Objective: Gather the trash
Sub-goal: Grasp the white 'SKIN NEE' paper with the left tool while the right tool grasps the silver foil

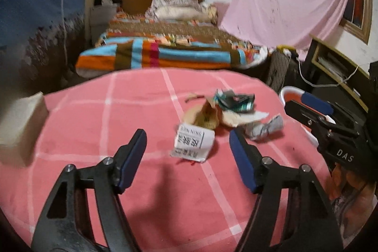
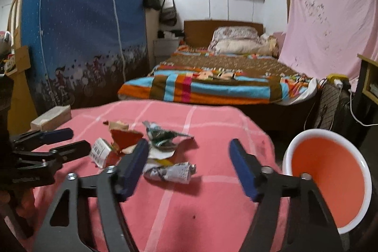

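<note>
Both the left gripper (image 1: 187,145) and right gripper (image 2: 189,157) are gaping wide, holding nothing, over the pink blanket (image 1: 94,122); crumpled scraps (image 2: 169,171) are lying between, an orange bin (image 2: 330,181) sitting right.

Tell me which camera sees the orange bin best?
The right wrist view: the orange bin shows its whole white rim and orange inside, beside the pink cloth. The left wrist view shows only a sliver of it behind the right hand-held gripper.
</note>
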The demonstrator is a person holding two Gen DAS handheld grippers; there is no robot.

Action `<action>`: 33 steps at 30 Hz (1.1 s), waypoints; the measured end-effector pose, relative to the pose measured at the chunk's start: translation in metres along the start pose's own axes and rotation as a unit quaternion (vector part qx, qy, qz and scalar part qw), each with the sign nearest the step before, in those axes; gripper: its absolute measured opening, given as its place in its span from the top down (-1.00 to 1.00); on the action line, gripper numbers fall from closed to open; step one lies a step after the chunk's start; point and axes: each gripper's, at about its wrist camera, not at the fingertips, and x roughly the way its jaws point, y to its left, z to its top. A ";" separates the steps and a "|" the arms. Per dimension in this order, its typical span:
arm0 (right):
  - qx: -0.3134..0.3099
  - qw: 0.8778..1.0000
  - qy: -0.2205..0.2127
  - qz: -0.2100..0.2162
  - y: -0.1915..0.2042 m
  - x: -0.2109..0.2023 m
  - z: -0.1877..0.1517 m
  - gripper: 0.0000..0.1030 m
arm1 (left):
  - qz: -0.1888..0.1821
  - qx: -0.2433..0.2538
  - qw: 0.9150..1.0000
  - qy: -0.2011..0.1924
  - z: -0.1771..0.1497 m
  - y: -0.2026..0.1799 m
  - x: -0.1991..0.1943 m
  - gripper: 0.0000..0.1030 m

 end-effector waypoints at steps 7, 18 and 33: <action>-0.010 0.999 0.043 0.005 0.006 0.013 -0.003 -0.08 | -0.011 -0.008 0.998 0.064 0.000 0.000 0.024 0.10; -0.030 0.993 0.095 0.056 0.015 0.028 -0.009 -0.06 | -0.026 -0.045 0.996 0.078 -0.004 0.012 0.023 0.62; -0.066 0.987 0.125 0.074 0.029 0.037 -0.015 0.68 | -0.020 -0.082 0.994 0.068 -0.011 0.027 0.006 0.62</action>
